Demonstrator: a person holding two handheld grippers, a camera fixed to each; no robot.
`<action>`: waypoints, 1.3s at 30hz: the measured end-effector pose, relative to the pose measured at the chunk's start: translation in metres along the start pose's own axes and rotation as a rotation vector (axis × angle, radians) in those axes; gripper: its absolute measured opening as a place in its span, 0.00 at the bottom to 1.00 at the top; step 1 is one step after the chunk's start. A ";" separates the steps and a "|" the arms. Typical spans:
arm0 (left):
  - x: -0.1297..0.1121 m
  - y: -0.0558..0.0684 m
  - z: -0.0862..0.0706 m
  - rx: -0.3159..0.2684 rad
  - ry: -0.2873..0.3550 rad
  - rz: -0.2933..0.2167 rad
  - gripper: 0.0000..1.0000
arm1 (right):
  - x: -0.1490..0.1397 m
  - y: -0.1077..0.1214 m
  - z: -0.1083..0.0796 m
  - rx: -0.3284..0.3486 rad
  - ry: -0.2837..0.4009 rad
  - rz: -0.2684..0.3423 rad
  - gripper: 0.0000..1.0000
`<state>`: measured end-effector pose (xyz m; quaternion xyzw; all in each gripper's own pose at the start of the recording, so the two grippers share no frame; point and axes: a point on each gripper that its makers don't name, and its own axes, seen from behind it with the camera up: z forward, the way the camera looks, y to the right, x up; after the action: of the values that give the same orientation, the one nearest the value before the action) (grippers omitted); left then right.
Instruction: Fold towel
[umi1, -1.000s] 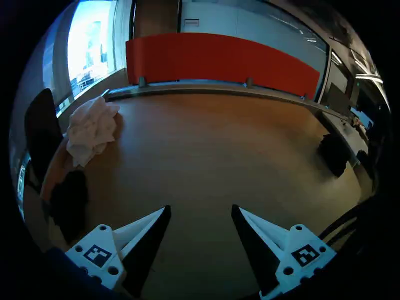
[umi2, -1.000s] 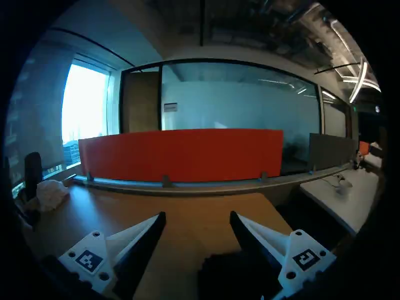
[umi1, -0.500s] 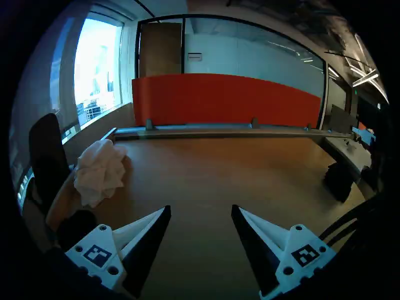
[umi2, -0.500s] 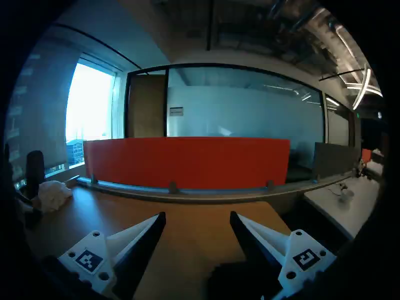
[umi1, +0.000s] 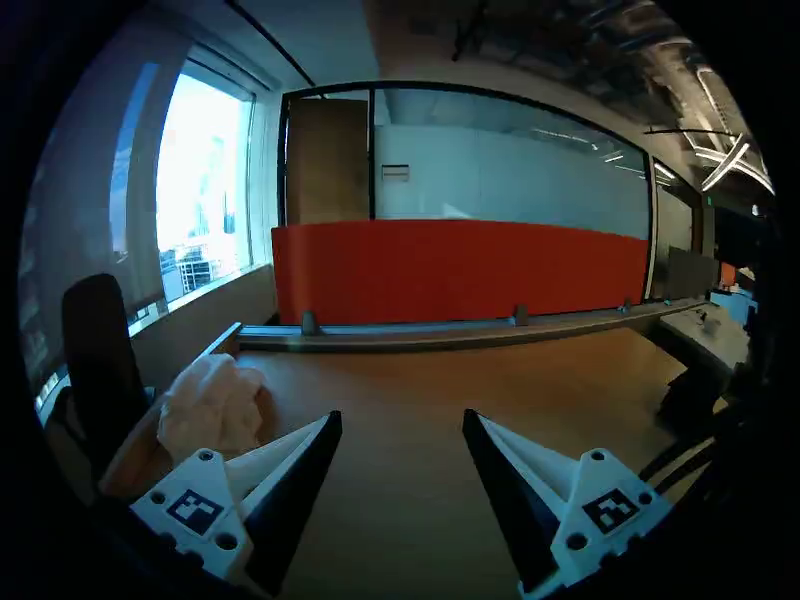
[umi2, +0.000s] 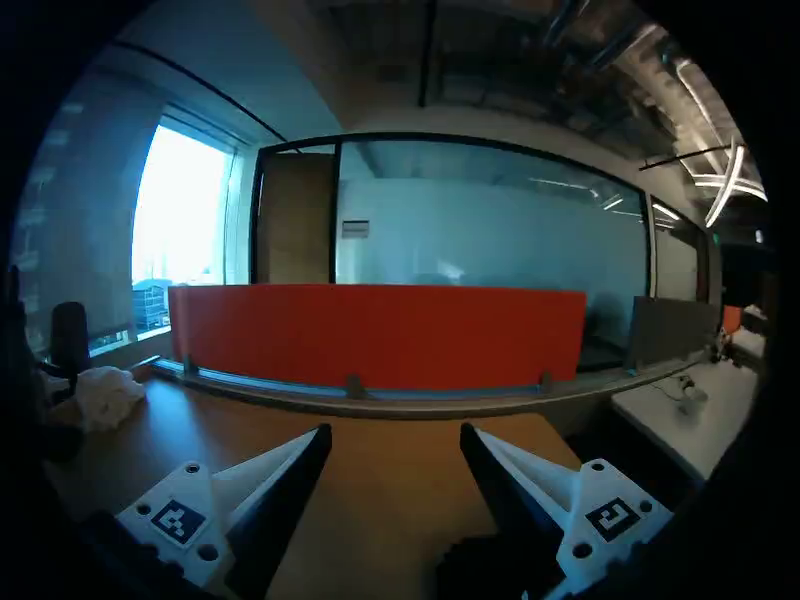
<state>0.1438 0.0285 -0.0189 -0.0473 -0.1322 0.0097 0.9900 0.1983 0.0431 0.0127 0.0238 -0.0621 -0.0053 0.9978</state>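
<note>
Both grippers are held over the wood worktop (umi1: 420, 390), facing the red divider (umi1: 460, 270) along its far edge.

Left gripper (umi1: 400, 414): fingers spread wide, gripping nothing, wood showing through the gap.
Right gripper (umi2: 395, 428): the same, spread wide and gripping nothing.

Views compared:
- Left gripper view: the towel (umi1: 210, 405) is close in, a crumpled pale heap partly hidden behind the left finger. Contact cannot be told. A dark lump (umi1: 700, 395) sits at the worktop's right edge; what it is cannot be told.
- Right gripper view: the same towel (umi2: 100, 393) is small and far to the left, well apart from that gripper. A white desk (umi2: 690, 410) stands past the worktop's right edge, and the items on it are too small to make out.

Towel: left side of the worktop, near the edge, beside a dark chair (umi1: 95, 350) and below the window (umi1: 205, 220). It is bunched, not folded.

Edges and room: the divider closes off the far side, with a rail along its base. Open wood runs from both grippers' fingers to that rail. The left edge is crowded by the chair; the right edge drops away before the white desk.
</note>
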 end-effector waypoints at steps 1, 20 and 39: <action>0.006 -0.001 0.002 0.002 0.013 0.004 0.89 | 0.002 -0.003 0.001 -0.001 0.005 0.006 0.99; 0.060 -0.015 0.008 0.031 0.171 -0.022 0.89 | 0.031 -0.052 0.007 -0.004 0.064 0.053 0.99; 0.039 -0.009 0.019 0.009 0.201 -0.033 0.89 | 0.041 -0.084 0.000 0.004 0.063 0.037 0.99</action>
<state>0.1767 0.0227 0.0103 -0.0412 -0.0328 -0.0108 0.9986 0.2385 -0.0412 0.0139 0.0246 -0.0309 0.0139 0.9991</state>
